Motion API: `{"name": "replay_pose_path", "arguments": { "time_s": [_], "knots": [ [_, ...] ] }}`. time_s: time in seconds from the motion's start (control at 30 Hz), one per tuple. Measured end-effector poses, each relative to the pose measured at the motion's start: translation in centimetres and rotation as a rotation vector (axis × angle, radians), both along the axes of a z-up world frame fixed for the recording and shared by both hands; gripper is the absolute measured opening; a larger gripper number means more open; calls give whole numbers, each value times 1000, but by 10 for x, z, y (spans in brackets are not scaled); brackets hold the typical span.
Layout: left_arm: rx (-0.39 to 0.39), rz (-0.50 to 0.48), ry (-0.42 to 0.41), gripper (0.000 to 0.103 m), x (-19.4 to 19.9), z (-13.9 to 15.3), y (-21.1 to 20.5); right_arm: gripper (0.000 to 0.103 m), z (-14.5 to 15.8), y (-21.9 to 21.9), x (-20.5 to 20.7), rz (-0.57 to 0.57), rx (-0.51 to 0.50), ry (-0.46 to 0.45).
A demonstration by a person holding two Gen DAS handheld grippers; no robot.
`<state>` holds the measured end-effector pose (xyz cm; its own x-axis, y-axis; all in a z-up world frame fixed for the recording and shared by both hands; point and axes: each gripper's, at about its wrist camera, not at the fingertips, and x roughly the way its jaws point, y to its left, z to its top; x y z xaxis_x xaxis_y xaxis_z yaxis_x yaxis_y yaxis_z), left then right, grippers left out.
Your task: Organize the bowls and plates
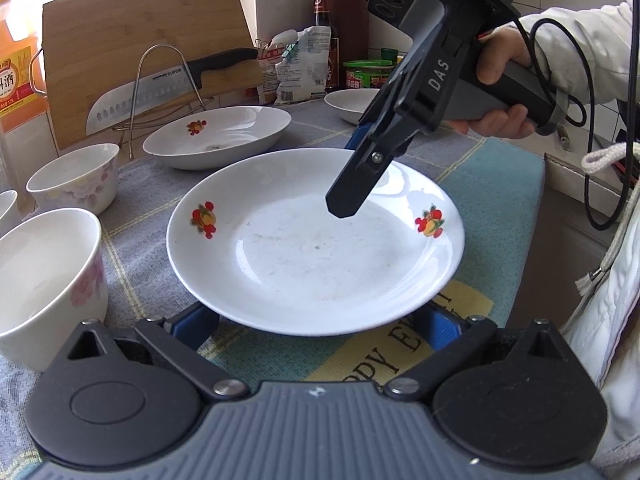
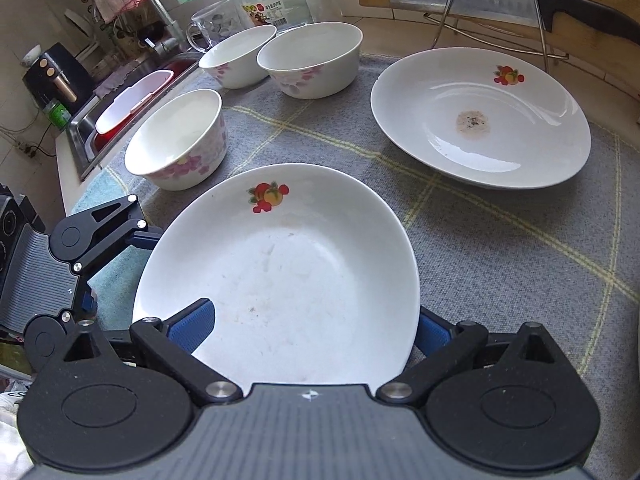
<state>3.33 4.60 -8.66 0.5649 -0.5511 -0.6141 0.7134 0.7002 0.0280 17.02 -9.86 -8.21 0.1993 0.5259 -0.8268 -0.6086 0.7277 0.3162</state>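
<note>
White shallow ceramic plate (image 2: pixel 280 272) between right gripper's blue pads (image 2: pixel 192 326): red-orange fruit motif. Second white ceramic plate (image 2: pixel 480 120) ahead-right: same motif, brown stain at centre. White ceramic bowls (image 2: pixel 176 144) ahead-left: pink floral print. Grey woven cloth (image 2: pixel 500 248) beneath: pale yellow grid lines.

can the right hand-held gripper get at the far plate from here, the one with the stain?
Probably yes. The right hand-held gripper is open astride the near plate, not clamped. The stained plate lies apart on the cloth, with nothing on the cloth between them.
</note>
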Motion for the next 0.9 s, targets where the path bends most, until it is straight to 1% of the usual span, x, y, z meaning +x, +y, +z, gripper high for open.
{"name": "replay_pose_path", "arguments": {
  "time_s": [0.17,0.47,0.9],
  "knots": [
    [-6,-4,6,100,3,2,2,101,-1,-1,6,-4,20,41],
    [-5,-7,14,100,3,2,1,101,-2,-3,14,-15,50,84],
    [2,-12,16,100,4,6,0,101,-1,-5,16,-27,44,99]
  ]
}}
